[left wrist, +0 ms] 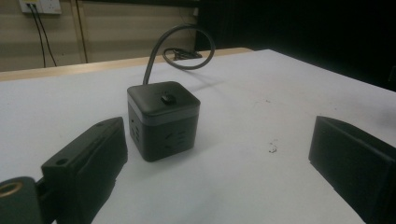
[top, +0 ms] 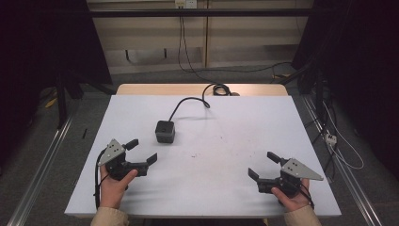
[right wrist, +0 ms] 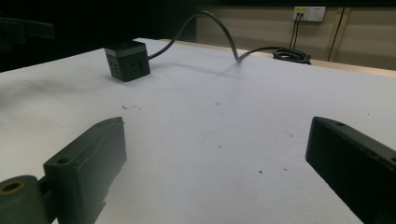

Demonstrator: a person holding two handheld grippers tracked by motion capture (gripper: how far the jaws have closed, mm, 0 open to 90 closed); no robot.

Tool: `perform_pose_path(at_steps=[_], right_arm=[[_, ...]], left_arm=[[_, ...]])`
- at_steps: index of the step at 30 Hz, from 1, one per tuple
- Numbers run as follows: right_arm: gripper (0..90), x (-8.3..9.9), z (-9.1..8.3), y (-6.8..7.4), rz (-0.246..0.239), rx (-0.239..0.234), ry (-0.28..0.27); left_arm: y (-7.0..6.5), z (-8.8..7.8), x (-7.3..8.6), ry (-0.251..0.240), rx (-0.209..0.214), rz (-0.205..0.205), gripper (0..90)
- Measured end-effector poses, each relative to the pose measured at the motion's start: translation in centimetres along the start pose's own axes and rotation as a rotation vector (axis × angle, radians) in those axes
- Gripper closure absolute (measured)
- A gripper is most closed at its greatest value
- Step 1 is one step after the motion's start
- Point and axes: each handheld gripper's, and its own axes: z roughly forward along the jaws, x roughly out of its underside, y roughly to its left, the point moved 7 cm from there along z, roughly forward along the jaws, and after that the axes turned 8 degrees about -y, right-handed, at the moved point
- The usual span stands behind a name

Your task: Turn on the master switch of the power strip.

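Observation:
A dark cube-shaped power socket (top: 165, 131) (left wrist: 163, 120) (right wrist: 127, 60) stands upright on the white table top (top: 221, 155), left of centre. Its grey cable (top: 188, 101) (left wrist: 159, 51) (right wrist: 205, 28) arcs back to a coil at the table's far edge. My left gripper (top: 142, 151) (left wrist: 215, 168) is open near the front left, jaws wide apart, pointing at the cube a short way off and not touching it. My right gripper (top: 263, 165) (right wrist: 215, 172) is open at the front right, with bare table between its jaws. A hand holds each.
Coiled cable (top: 219, 89) lies on the wooden strip at the table's far edge. Wall sockets (top: 185, 4) sit on the back wall with cords hanging down. Small dark specks (right wrist: 130, 107) dot the table top. Dark curtains hang at both sides.

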Motion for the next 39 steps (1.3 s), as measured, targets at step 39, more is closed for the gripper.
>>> perform_pose_path(at_steps=[39], right_arm=[[4.8,-0.4,0.4,0.0,-0.014,-0.003,-0.011]], left_arm=[[0.1,2.3,-1.2,-0.004,-0.012,0.021,6.4]])
